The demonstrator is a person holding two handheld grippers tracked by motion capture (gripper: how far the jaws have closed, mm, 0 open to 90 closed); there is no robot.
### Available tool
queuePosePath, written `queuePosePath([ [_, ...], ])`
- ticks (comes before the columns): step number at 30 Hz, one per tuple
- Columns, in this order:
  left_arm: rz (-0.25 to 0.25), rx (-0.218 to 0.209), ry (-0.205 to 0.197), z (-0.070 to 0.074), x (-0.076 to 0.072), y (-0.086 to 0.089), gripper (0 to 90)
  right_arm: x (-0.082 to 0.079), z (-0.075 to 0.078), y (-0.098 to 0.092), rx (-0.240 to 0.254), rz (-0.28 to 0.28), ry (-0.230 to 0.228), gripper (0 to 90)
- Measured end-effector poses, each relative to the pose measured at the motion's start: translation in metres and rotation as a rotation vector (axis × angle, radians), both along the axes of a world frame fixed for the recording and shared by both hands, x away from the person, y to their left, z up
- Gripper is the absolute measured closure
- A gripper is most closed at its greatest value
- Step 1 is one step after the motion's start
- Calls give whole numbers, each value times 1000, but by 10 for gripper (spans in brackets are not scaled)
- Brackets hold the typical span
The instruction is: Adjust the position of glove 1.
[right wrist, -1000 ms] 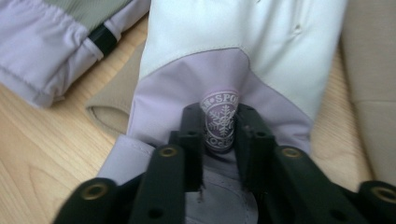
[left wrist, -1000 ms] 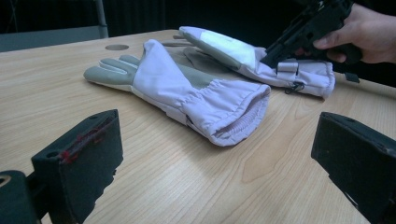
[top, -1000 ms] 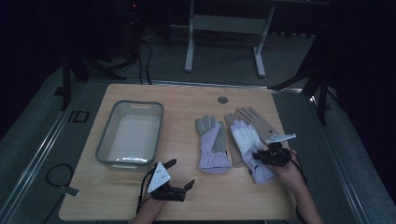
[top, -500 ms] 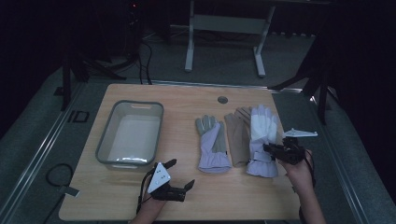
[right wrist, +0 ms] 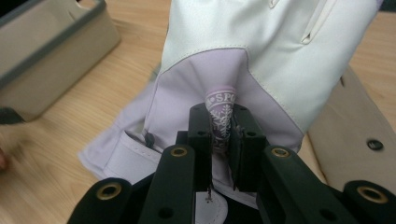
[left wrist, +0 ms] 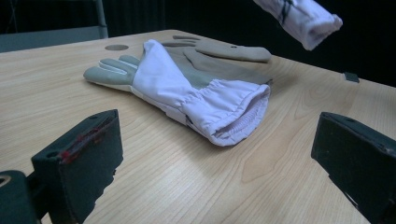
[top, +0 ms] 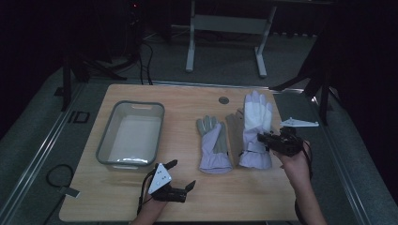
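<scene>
A white and lilac glove (top: 256, 117) hangs lifted off the wooden table (top: 141, 206), fingers pointing away. My right gripper (top: 261, 138) is shut on a lilac printed tab near its cuff (right wrist: 221, 109). The glove's cuff (left wrist: 303, 16) floats at the top right of the left gripper view. A second glove (top: 213, 147) with a grey palm and lilac cuff lies flat at the table's middle. Low near the table's front edge, my left gripper (top: 184, 173) is open, its jaws wide apart and facing that glove's cuff (left wrist: 233, 112). Nothing is between them.
A clear bin (top: 105, 140) with a grey rim stands at the table's left, and its wall (right wrist: 51, 46) is in the right gripper view. A flat tan glove (top: 233, 123) lies under the lifted one. A round hole (top: 224, 100) marks the far edge.
My right gripper has risen with the lilac glove, which lay flat on the tan glove a second ago and now hangs above it. The left gripper has stayed put.
</scene>
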State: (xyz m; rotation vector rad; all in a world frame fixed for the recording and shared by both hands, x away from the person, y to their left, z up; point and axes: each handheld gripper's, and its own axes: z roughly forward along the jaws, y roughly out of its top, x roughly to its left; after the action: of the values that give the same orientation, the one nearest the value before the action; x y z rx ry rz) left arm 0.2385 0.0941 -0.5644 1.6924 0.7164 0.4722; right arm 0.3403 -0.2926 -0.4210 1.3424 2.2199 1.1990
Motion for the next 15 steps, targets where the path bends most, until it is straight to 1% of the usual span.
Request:
queuePosePath([
  [3, -1, 1, 0, 0, 0, 0, 19, 0, 7, 16, 2, 4, -8, 805],
  [5, -1, 1, -1, 0, 0, 0, 19, 0, 10, 28, -8, 11, -13, 805],
  [6, -1, 1, -2, 0, 0, 0, 19, 0, 10, 34, -7, 14, -8, 805],
  [10, -2, 2, -3, 0, 0, 0, 19, 1, 8, 58, -12, 31, 5, 804],
  [13, -3, 4, -4, 0, 0, 0, 19, 1, 4, 75, -16, 24, 2, 804],
  [15, -3, 4, -5, 0, -1, 0, 19, 3, 1, 86, -20, 32, 15, 803],
])
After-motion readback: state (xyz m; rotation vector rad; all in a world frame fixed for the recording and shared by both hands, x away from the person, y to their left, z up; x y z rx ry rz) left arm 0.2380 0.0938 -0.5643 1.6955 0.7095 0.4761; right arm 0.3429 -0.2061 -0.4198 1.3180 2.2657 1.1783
